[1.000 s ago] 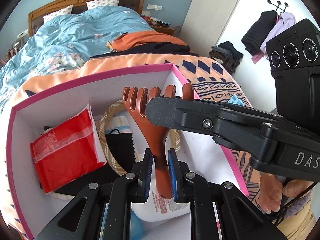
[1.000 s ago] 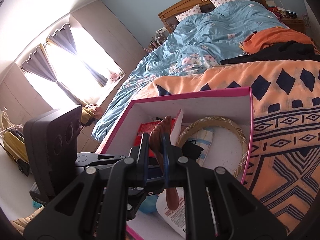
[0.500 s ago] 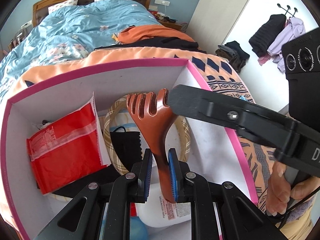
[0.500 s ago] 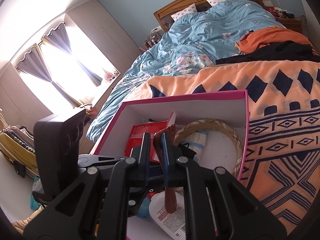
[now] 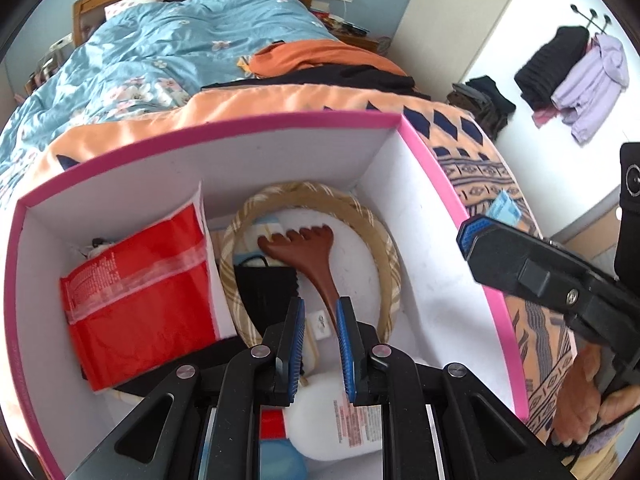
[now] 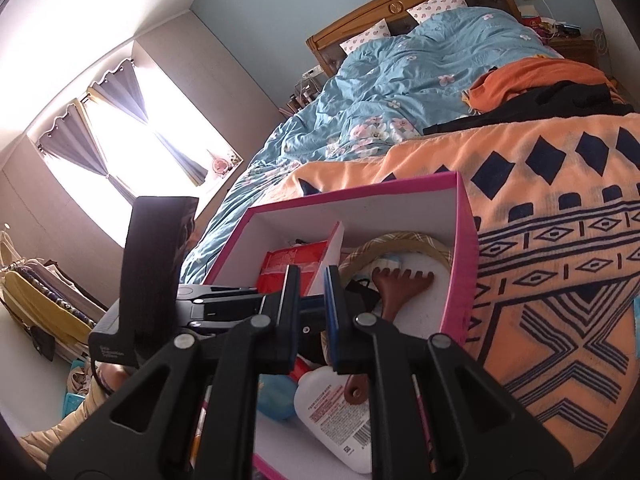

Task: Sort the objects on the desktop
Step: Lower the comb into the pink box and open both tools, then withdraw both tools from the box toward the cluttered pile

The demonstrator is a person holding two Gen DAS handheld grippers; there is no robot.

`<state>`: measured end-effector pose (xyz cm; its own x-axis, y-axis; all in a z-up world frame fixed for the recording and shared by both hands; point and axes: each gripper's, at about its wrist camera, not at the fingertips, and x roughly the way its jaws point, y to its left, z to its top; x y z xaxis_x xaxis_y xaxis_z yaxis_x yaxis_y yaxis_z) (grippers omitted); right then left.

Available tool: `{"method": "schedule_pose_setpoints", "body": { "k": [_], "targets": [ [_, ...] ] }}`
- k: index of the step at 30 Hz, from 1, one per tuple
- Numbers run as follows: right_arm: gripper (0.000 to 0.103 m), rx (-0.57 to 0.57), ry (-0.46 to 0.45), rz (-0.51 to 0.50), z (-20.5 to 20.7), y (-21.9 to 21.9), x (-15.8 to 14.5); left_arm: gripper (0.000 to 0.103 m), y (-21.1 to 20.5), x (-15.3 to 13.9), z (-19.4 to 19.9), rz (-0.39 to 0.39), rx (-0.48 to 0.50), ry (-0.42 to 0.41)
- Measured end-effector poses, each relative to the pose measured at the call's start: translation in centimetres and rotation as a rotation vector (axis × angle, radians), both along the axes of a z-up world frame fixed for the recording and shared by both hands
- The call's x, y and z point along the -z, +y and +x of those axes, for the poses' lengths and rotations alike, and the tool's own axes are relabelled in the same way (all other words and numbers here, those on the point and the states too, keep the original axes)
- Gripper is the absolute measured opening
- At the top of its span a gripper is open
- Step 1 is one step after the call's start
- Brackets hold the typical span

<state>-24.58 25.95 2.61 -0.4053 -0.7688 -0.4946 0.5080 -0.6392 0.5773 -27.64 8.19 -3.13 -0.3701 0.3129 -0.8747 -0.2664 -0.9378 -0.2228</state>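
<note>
Both jaws empty; brown scraper [image 5: 308,256] (flat) in pink box [image 5: 448,200].

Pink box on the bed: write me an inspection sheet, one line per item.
Surface: orange patterned blanket on a bed; the pink box sits on it.
Job's things: brown rake tool lies in the box, head inside the woven ring.
Clutter: red packet, black mask, white bottle, all in the box.
Grippers: left gripper jaws close together, tool's handle runs up between them, grip unclear; right gripper narrow, nothing between.
Cables: thin dark cord across the hand.
Surroundings: blue duvet, coats on hooks, curtained window.
</note>
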Motion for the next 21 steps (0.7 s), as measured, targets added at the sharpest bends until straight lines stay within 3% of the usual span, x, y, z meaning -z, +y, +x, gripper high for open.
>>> {"method": "schedule_pose_setpoints", "body": {
  "k": [4,11,21],
  "targets": [
    [0.015,-0.004,-0.001,-0.004,0.7,0.6,0.3,0.017,0.8,0.6,1.3,-0.054,0.042,0.000],
    [0.016,-0.018,0.008,-0.019,2.2,1.4,0.2,0.024,0.7,-0.6,4.3,-0.055,0.061,0.057],
    [0.041,-0.119,0.065,-0.017,8.8,2.2,-0.9,0.036,-0.3,-4.6,12.9,-0.057,0.152,0.202]
  ]
}}
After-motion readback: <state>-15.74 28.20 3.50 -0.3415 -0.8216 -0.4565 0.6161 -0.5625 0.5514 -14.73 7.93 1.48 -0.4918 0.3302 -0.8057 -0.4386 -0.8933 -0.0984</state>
